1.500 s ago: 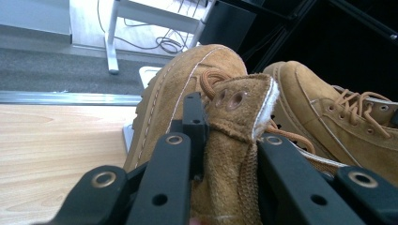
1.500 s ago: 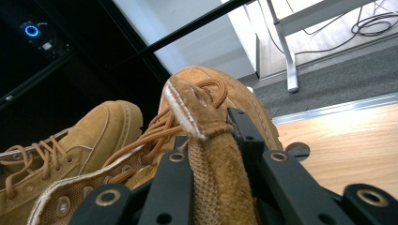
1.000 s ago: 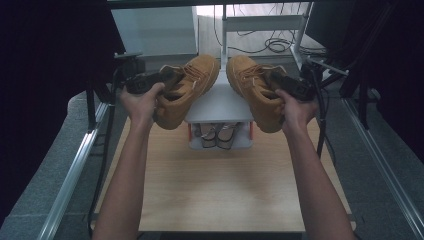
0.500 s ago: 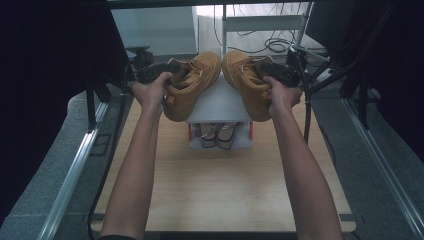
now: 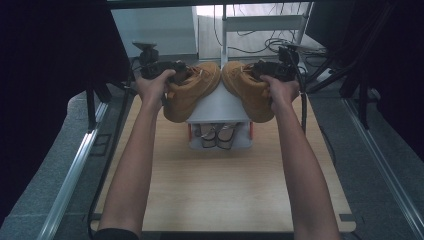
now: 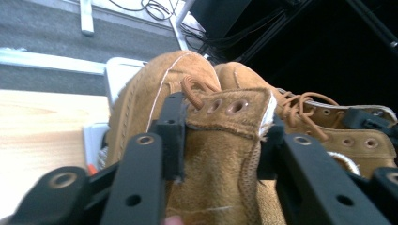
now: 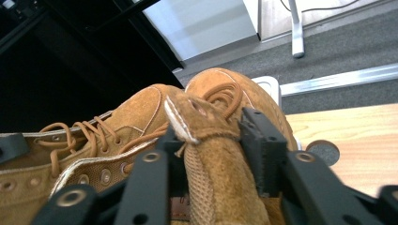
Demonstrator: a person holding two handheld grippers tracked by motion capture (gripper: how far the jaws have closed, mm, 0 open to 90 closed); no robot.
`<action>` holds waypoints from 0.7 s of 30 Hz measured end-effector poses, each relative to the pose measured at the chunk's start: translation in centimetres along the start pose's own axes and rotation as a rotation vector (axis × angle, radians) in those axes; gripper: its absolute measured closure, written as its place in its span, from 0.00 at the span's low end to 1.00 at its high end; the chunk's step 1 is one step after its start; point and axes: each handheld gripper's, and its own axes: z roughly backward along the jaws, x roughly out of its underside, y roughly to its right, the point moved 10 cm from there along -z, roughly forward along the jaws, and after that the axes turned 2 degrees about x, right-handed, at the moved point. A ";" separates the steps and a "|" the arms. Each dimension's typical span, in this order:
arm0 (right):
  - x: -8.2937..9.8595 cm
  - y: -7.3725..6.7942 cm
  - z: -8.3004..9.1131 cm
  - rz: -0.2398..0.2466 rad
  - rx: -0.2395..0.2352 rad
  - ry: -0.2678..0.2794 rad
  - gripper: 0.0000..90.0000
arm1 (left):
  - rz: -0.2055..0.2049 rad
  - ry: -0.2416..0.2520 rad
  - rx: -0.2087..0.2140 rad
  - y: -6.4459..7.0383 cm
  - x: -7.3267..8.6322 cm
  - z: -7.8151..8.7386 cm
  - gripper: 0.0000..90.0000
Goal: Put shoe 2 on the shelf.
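The left gripper (image 5: 176, 75) pinches the left boot (image 5: 192, 90), the right gripper (image 5: 256, 72) the right boot (image 5: 247, 89). At upper centre of the frame, toes meet above the white shoe rack (image 5: 219, 107).

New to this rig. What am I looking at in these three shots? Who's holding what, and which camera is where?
No robot arm here: a person holds a hand-held two-jaw tool in each hand.

The high view is a fixed camera above the person's side, looking down at the wooden table. The forearms enter from the bottom. The left gripper holds the left boot, and the right gripper holds the right boot, both tan suede. They are above a small white shoe rack, toes close together; a pair of shoes sits on its lower shelf.

The other two cameras ride on the grippers and look along their black jaws. In the left gripper view the jaws are clamped on the left boot's collar, and in the right gripper view likewise on the right boot's. Each also shows the other boot beside it.
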 end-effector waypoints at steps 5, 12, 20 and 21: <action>-0.6 -0.1 0.1 0.016 -0.068 0.028 0.49 | -0.056 0.002 0.020 0.0 0.0 0.3 0.48; -1.0 -0.8 2.1 0.090 -0.085 0.089 0.46 | -0.110 0.040 0.021 0.5 0.0 1.3 0.42; -1.2 -0.3 4.7 0.096 -0.123 0.153 0.50 | -0.140 0.104 0.038 1.3 -0.5 4.0 0.43; -1.2 -0.3 5.0 0.106 -0.126 0.160 0.51 | -0.149 0.108 0.033 1.4 -0.5 4.3 0.44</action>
